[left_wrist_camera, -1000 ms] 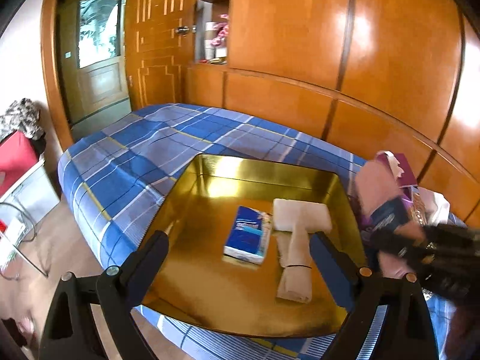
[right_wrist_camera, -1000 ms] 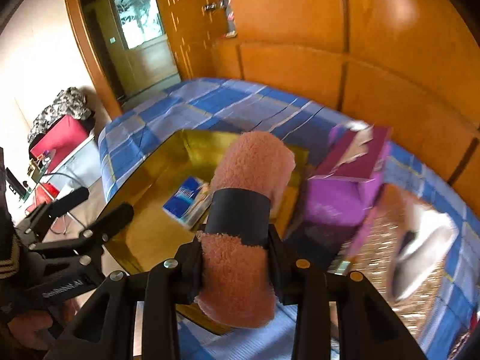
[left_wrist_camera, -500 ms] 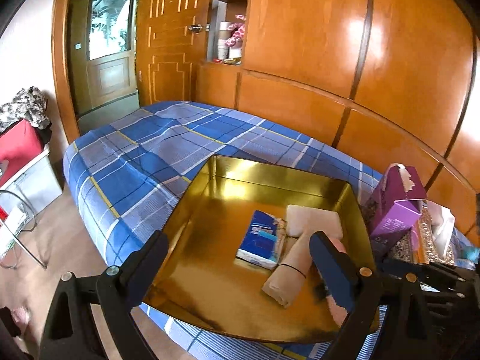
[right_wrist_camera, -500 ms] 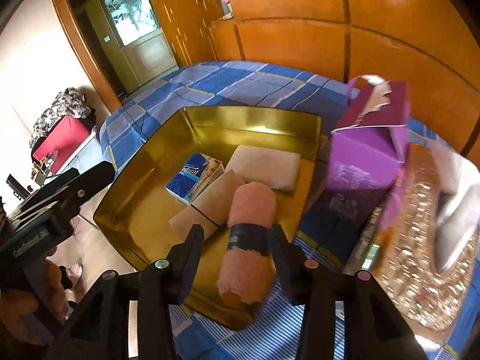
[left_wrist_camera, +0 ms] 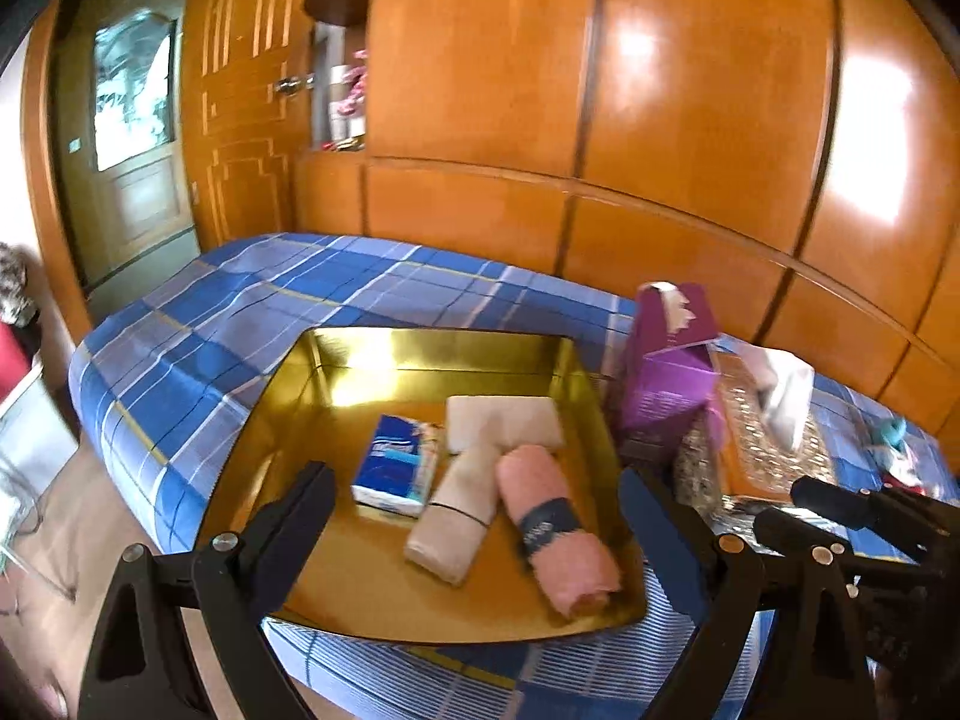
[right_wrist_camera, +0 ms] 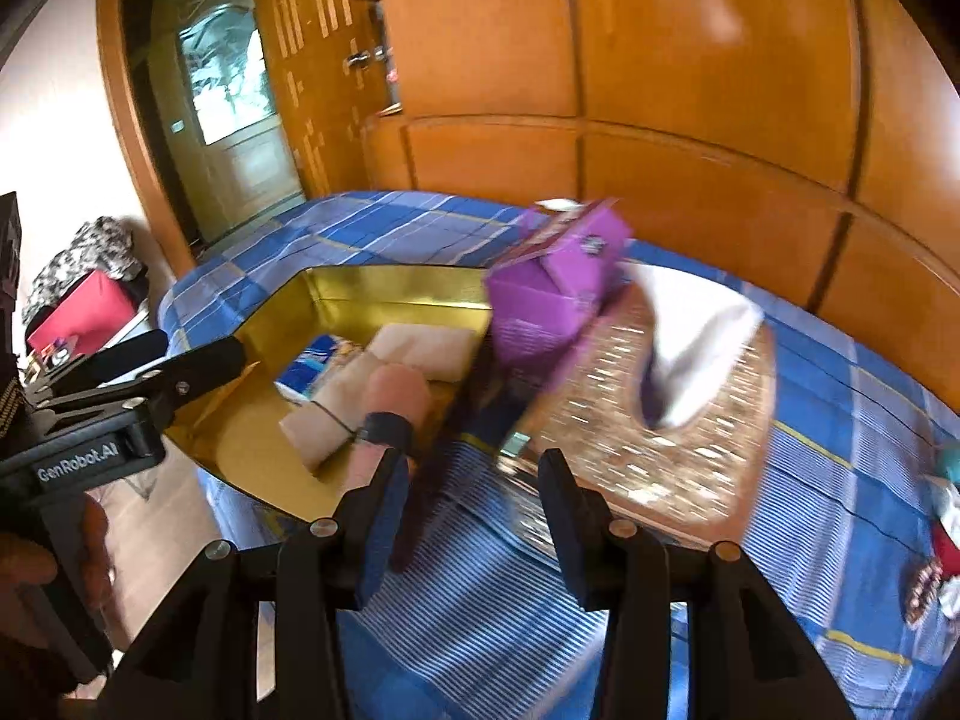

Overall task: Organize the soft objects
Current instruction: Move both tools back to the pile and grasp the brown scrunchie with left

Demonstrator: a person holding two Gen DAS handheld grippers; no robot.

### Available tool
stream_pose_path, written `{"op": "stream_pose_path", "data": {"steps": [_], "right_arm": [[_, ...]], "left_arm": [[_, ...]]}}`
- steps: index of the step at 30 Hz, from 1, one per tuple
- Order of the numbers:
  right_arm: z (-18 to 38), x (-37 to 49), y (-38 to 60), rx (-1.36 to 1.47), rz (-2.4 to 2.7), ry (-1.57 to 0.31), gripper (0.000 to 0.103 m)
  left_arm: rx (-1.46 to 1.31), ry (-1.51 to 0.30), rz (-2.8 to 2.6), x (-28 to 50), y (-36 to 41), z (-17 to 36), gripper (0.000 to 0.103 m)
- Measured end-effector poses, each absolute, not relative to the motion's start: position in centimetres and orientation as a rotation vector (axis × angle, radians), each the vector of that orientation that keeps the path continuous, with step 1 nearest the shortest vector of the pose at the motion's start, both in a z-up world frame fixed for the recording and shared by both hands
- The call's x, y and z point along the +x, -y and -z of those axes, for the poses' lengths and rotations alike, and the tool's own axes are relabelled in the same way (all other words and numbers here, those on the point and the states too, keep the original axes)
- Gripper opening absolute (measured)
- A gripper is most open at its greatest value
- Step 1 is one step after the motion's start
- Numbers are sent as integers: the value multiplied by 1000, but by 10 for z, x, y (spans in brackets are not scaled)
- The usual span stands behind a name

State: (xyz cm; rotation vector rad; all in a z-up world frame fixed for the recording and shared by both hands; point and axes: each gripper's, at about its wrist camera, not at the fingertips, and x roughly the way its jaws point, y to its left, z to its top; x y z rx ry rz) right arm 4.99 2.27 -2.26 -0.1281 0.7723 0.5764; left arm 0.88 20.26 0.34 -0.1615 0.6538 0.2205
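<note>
Towel point(left_wrist_camera: 558, 531) — pink, rolled, dark-banded — lying in tray point(left_wrist_camera: 432, 351).

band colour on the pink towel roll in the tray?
Dark navy to black band around the pink towel roll in the gold tray. Clearest in the left wrist view.

— how are your two grippers now?

— my left gripper point(left_wrist_camera: 474, 501) points forward and down, jaws wide apart, nothing between the fingers. from the right camera i see it at the left side point(right_wrist_camera: 174, 369), and my hand point(right_wrist_camera: 36, 564) holds its handle.

— and the right one?

— my right gripper point(right_wrist_camera: 468, 510) also tilts down. its jaws stand apart and empty, the pads press on nothing.
</note>
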Motion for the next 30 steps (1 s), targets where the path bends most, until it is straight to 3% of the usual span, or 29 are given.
{"op": "stream_pose_path", "data": {"steps": [18, 30], "right_arm": [[30, 31, 168, 121, -159, -749, 45], [62, -26, 326, 306, 243, -790, 45]], "left_arm": [[-10, -619, 69, 15, -97, -38, 96], [139, -627, 380, 40, 17, -48, 96]]}}
